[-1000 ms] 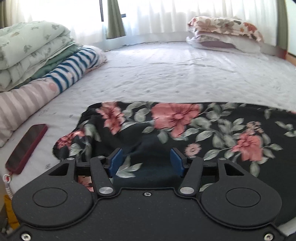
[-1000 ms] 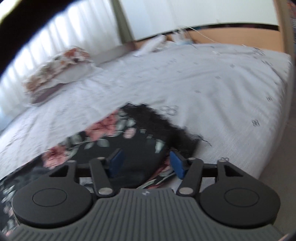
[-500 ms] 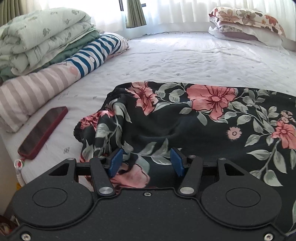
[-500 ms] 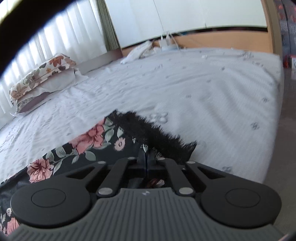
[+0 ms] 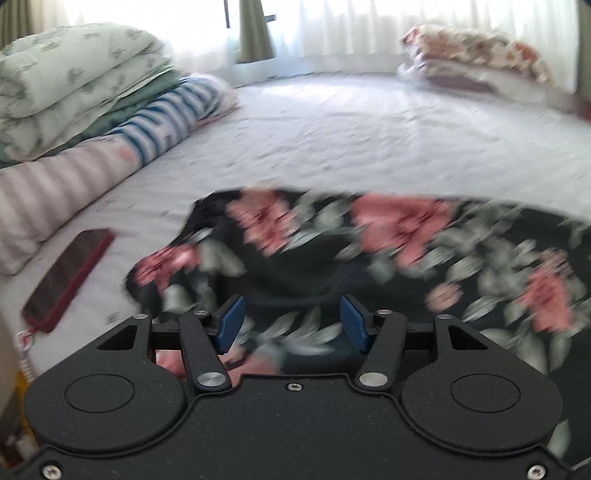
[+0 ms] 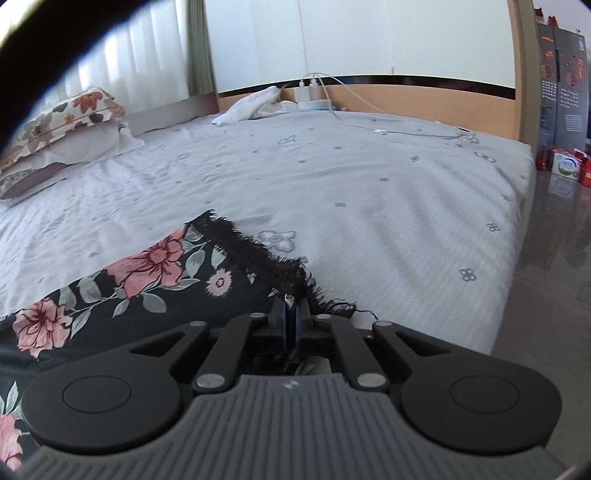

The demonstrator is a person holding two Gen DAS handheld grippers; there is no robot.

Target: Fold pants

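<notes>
Just starting: pants (image 5: 388, 258) spread out on bed (image 6: 369, 192), not folded yet. Right gripper (image 6: 293, 319) pinched on fringed edge; left gripper (image 5: 291, 323) wide apart above cloth, holding nothing.

White-sheeted bed (image 6: 369, 177), sheer curtains (image 5: 351, 29) w/ bright window light, wood headboard (image 6: 424, 99), glossy floor (image 6: 554, 258)

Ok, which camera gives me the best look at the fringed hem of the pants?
The right wrist view: the black fringed hem is sharp there, running up to the shut right tongs pinching it. The left wrist view shows only the blurred floral pants under the open left tongs, with no fringe visible.
</notes>
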